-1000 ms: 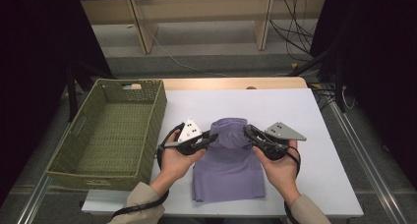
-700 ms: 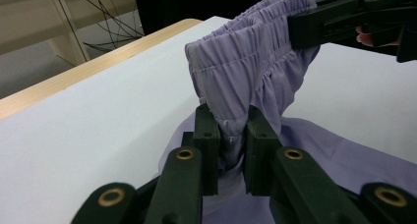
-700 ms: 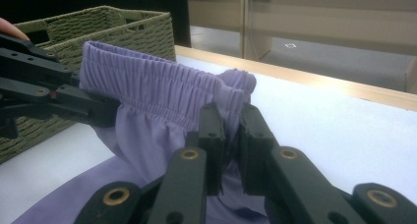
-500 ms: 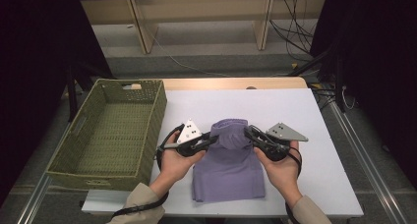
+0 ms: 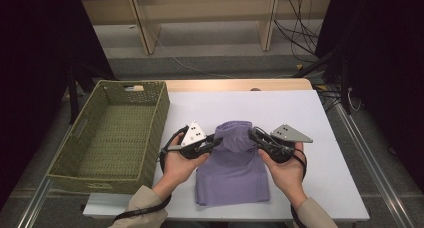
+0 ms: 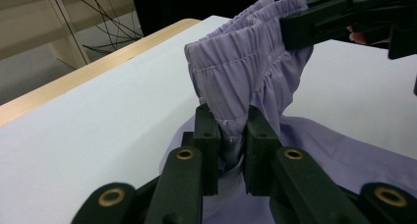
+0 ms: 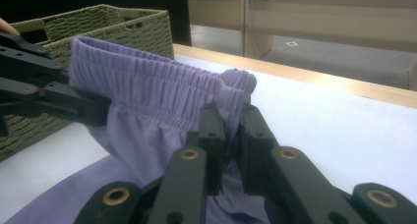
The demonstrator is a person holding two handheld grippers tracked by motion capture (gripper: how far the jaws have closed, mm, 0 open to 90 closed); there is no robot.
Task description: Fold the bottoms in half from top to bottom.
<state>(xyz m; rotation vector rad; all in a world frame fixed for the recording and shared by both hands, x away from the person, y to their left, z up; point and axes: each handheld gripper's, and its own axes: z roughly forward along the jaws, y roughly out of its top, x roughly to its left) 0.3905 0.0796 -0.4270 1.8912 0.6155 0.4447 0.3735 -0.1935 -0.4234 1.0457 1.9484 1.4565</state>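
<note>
A purple garment (image 5: 234,168) with a gathered elastic waistband (image 6: 241,62) lies on the white table (image 5: 300,113). Its waistband end is lifted off the surface between my two grippers. My left gripper (image 5: 216,139) is shut on the waistband's left side, and cloth is pinched between its black jaws (image 6: 231,130). On the right side my right gripper (image 5: 252,134) is shut on the same waistband (image 7: 157,86), with fabric squeezed between its jaws (image 7: 228,135). The rest of the garment rests flat toward the table's near edge.
A green woven basket (image 5: 112,135) stands at the left of the table, close to my left hand. A wooden strip (image 5: 240,84) runs along the table's far edge. Behind it are shelf legs and cables (image 5: 300,28) on the floor.
</note>
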